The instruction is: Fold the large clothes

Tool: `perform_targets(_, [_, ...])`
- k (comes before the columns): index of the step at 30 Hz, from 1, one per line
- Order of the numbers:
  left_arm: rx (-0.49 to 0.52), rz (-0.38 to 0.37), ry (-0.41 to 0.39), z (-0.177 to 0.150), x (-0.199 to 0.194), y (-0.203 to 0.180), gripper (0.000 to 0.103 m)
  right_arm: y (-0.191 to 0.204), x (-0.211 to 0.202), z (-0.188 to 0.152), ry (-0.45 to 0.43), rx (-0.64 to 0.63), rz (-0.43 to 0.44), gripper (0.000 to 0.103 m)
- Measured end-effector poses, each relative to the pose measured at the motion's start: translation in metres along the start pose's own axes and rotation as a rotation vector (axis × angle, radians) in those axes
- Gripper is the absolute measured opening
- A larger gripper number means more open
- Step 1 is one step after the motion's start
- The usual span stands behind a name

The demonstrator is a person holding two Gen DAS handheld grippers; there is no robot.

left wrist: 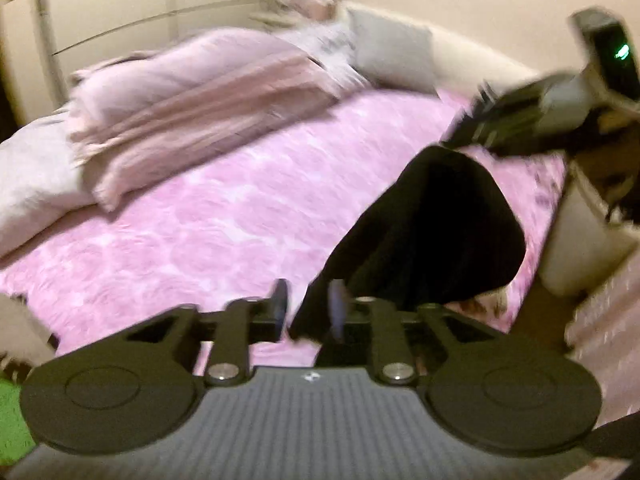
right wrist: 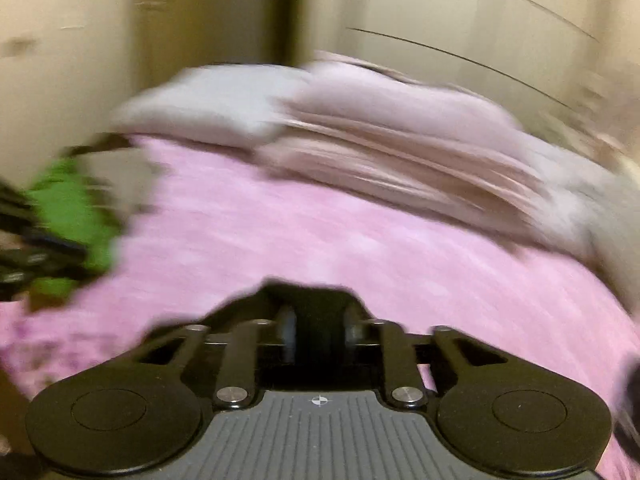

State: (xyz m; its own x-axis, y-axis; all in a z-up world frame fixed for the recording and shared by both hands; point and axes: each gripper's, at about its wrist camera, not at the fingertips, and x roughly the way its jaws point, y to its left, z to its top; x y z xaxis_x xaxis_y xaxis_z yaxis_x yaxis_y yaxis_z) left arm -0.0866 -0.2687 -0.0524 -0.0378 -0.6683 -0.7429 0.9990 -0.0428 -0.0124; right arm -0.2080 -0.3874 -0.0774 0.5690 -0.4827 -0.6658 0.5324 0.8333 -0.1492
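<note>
A black garment [left wrist: 432, 224] hangs in the air over the pink bedspread [left wrist: 224, 232], stretched between both grippers. In the left wrist view its narrow lower end runs in between the fingers of my left gripper [left wrist: 309, 307], which looks shut on it; a thin pink strip shows beside the left pad. My right gripper [left wrist: 476, 128] holds the garment's upper end at the top right. In the blurred right wrist view, black cloth [right wrist: 316, 304] fills the gap of the right gripper [right wrist: 318, 332]. The left gripper [right wrist: 28, 248] shows as a dark shape at the left edge.
Folded mauve blankets [left wrist: 208, 100] and grey pillows [left wrist: 392, 52] are piled along the far side of the bed. A pale bin [left wrist: 588, 240] stands off the bed's right edge. Something green [right wrist: 68, 208] lies by the bed's near corner. A wardrobe [left wrist: 120, 0] stands behind.
</note>
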Motion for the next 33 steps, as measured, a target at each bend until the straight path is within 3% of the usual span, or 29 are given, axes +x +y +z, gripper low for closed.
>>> perform_targets(1, [0.045,-0.008,0.006,0.002,0.006,-0.01,0.025,-0.021,-0.013,-0.016,-0.021,0.031,-0.062,0.048])
perform_targets(4, [0.099,-0.054,0.029,-0.003,0.018,-0.027,0.03,-0.058,-0.05,-0.063,-0.021,0.176,-0.21,0.062])
perform_targets(8, [0.116,-0.095,0.108,-0.031,0.038,-0.047,0.033,-0.079,-0.086,-0.133,0.088,0.272,-0.287,0.063])
perform_targets(14, [0.259,-0.153,0.156,-0.06,0.076,-0.104,0.051,-0.075,-0.088,-0.205,0.209,0.278,-0.28,0.063])
perform_targets(15, [0.277,-0.155,0.16,-0.065,0.079,-0.11,0.056,-0.078,-0.083,-0.214,0.223,0.267,-0.258,0.063])
perform_targets(20, [0.393,-0.118,0.203,-0.099,0.14,-0.142,0.059,-0.071,-0.011,-0.24,0.254,0.09,-0.099,0.064])
perform_targets(26, [0.49,0.036,0.291,-0.151,0.199,-0.131,0.058,-0.034,0.065,-0.259,0.23,-0.233,0.167,0.067])
perform_targets(28, [0.482,0.04,0.311,-0.157,0.212,-0.12,0.048,-0.016,0.082,-0.264,0.205,-0.334,0.237,0.069])
perform_targets(30, [0.433,0.025,0.323,-0.154,0.214,-0.108,0.017,-0.004,0.098,-0.266,0.2,-0.39,0.278,0.071])
perform_targets(33, [0.259,0.009,0.278,-0.135,0.2,-0.084,0.008,0.023,0.113,-0.264,0.152,-0.51,0.358,0.072])
